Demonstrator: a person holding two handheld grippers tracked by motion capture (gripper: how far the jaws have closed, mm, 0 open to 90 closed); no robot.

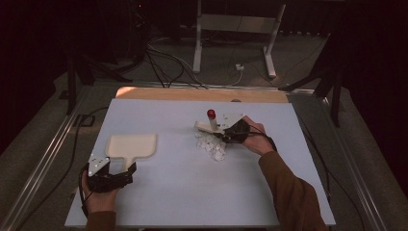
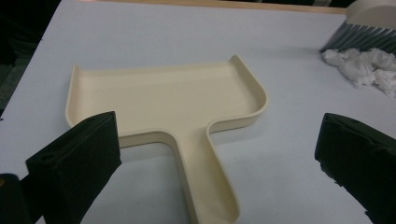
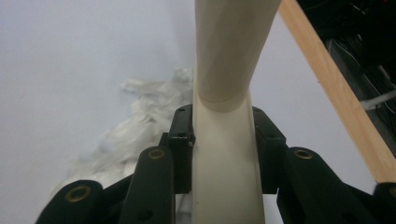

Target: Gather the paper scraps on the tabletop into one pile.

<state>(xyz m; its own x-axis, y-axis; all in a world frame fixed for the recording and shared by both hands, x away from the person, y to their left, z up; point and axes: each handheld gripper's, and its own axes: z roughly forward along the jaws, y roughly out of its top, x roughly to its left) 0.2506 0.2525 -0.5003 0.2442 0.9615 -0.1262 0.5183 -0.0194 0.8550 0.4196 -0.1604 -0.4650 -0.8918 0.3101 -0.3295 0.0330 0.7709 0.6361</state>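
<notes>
A cream dustpan (image 1: 132, 145) lies flat on the left of the white tabletop (image 1: 183, 192), handle toward the person. My left gripper (image 1: 126, 171) sits at that handle, open. In the left gripper view the dustpan (image 2: 168, 98) handle runs between the two wide-apart jaws of the left gripper (image 2: 217, 158), neither touching it. My right gripper (image 1: 226, 134) is shut on a cream brush (image 1: 211, 126) with a red tip, standing at a pile of white paper scraps (image 1: 211, 144). The right gripper view shows the brush handle (image 3: 229, 70) clamped by the right gripper (image 3: 224, 140), scraps (image 3: 140, 121) to its left.
A wooden strip (image 1: 202, 94) borders the table's far edge. Beyond it on the floor are a metal stand (image 1: 235, 29) and loose cables (image 1: 163, 62). The brush bristles (image 2: 369, 32) and scraps (image 2: 364, 65) lie at the upper right in the left gripper view.
</notes>
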